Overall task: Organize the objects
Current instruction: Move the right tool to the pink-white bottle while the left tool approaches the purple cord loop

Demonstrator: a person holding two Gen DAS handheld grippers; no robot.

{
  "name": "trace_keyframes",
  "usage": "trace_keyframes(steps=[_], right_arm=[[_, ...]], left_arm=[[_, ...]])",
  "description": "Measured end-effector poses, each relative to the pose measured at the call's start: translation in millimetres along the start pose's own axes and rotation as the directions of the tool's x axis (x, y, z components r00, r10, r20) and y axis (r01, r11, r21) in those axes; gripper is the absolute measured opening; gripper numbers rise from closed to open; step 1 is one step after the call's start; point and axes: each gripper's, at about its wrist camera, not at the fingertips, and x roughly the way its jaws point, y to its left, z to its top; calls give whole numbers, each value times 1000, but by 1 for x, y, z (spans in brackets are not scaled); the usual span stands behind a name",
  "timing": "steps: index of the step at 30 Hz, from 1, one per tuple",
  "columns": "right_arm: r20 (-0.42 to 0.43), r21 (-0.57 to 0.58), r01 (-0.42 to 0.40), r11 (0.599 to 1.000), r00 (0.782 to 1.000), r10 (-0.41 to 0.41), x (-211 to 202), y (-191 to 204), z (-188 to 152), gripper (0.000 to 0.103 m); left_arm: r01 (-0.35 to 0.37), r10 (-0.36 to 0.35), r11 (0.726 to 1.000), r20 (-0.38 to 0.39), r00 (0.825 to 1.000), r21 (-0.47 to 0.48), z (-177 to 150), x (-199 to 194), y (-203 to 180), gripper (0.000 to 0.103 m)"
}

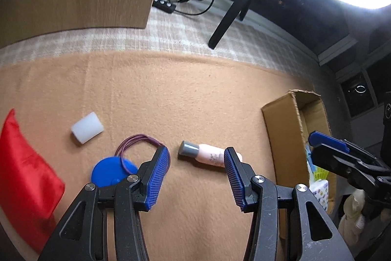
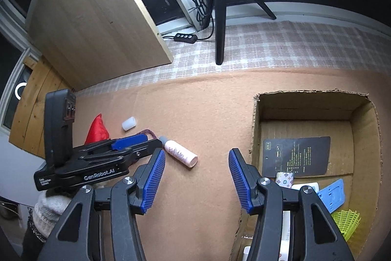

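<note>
Blue-padded tools both spread wide, holding nothing; sorting looks partway done.

Left tool (image 1: 196, 154) hangs released just above the pink bottle (image 1: 210, 155), grey cap, lying on its side on the tan felt worktop (image 1: 195, 94), between the pads. Right tool (image 2: 196, 158) released too, beside the cardboard box (image 2: 255, 119). Box already holds a black card (image 2: 297, 155), blue piece (image 2: 333, 195), yellow-green shuttlecock (image 2: 348, 220). Left out: blue disc (image 1: 110, 171), purple cord loop (image 1: 136, 143), white cup (image 1: 86, 127) tipped over, red pouch (image 1: 27, 168). Bottle looks the likely next pick; round, may roll.
</note>
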Motion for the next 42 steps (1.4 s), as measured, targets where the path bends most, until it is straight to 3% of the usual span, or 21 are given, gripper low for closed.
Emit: trace_keyframes(steps=[6, 13, 16, 23, 29, 42], right_arm=[[-2, 15, -5, 1000, 1000, 5, 0, -5, 4, 50], [-10, 16, -11, 1000, 1000, 11, 5, -3, 6, 50], [-18, 13, -17, 1000, 1000, 17, 9, 1, 7, 50], [-39, -8, -41, 999, 998, 41, 19, 15, 4, 50], [-85, -29, -45, 999, 995, 42, 36, 27, 2, 50], [-148, -184, 75, 980, 984, -103, 98, 63, 5, 50]], left_arm=[[-14, 13, 1000, -45, 999, -6, 0, 18, 10, 50], [20, -15, 997, -64, 998, 80, -17, 16, 2, 50], [23, -12, 989, -76, 997, 146, -30, 13, -7, 50], [119, -85, 969, -158, 984, 218, -72, 7, -25, 50], [162, -123, 961, -176, 977, 223, -119, -10, -27, 50], [71, -45, 977, -133, 990, 202, -156, -42, -12, 45]])
